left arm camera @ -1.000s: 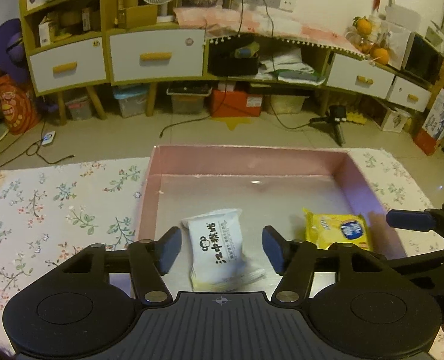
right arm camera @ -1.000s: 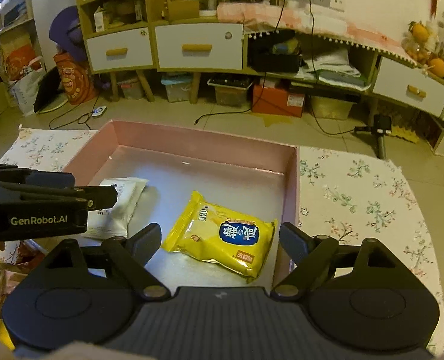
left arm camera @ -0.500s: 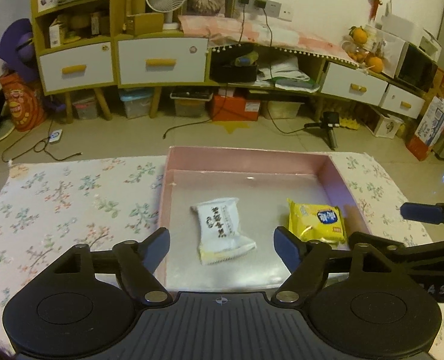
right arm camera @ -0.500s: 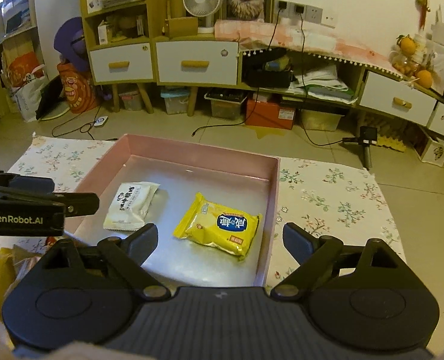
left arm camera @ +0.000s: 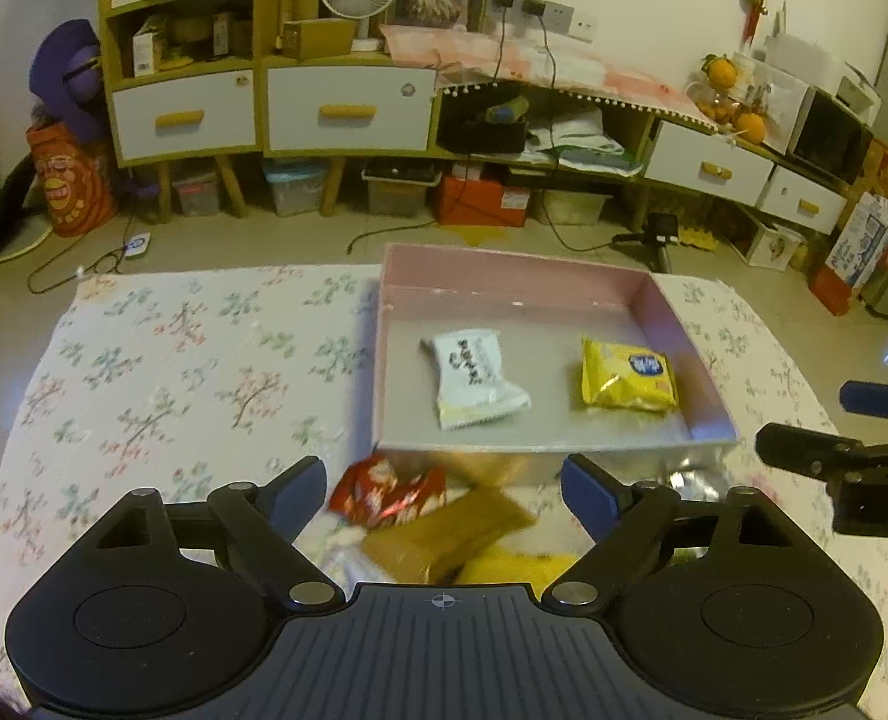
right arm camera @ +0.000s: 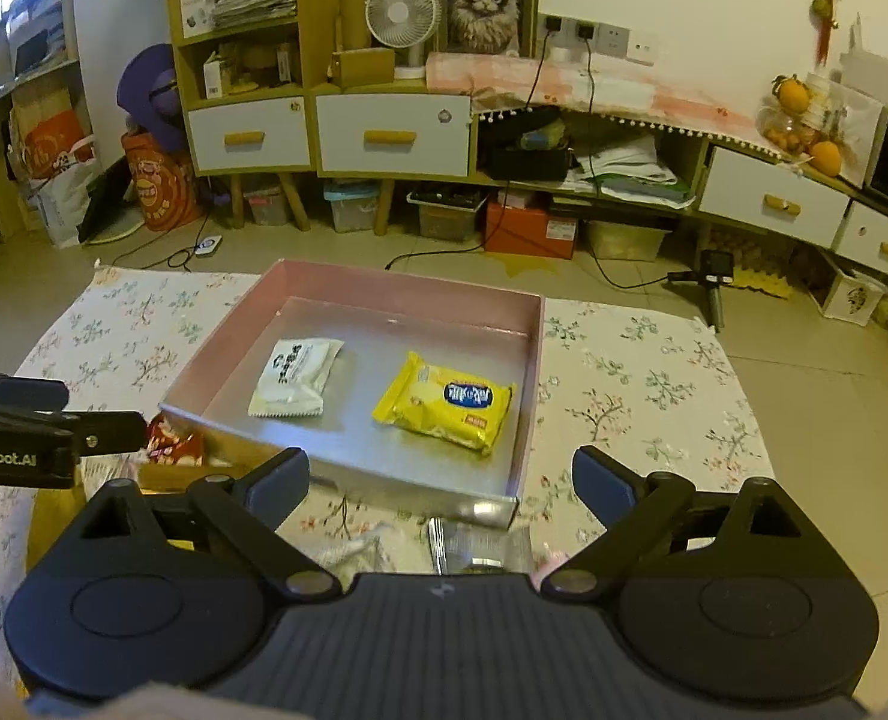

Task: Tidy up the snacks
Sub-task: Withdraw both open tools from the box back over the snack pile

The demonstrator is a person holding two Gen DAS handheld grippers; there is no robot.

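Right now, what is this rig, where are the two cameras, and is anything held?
No robot arm: a person carries hand-held two-finger tongs in each hand, each with a fisheye camera looking along its fingers. In the left view the left tongs are opening, empty, above a red crinkled snack wrapper and a brown flat packet on the floral tablecloth. In the right view the right tongs are opening, also empty. Ahead sits a shallow pink-walled tray holding a white printed snack pouch and a yellow biscuit packet, lying apart.
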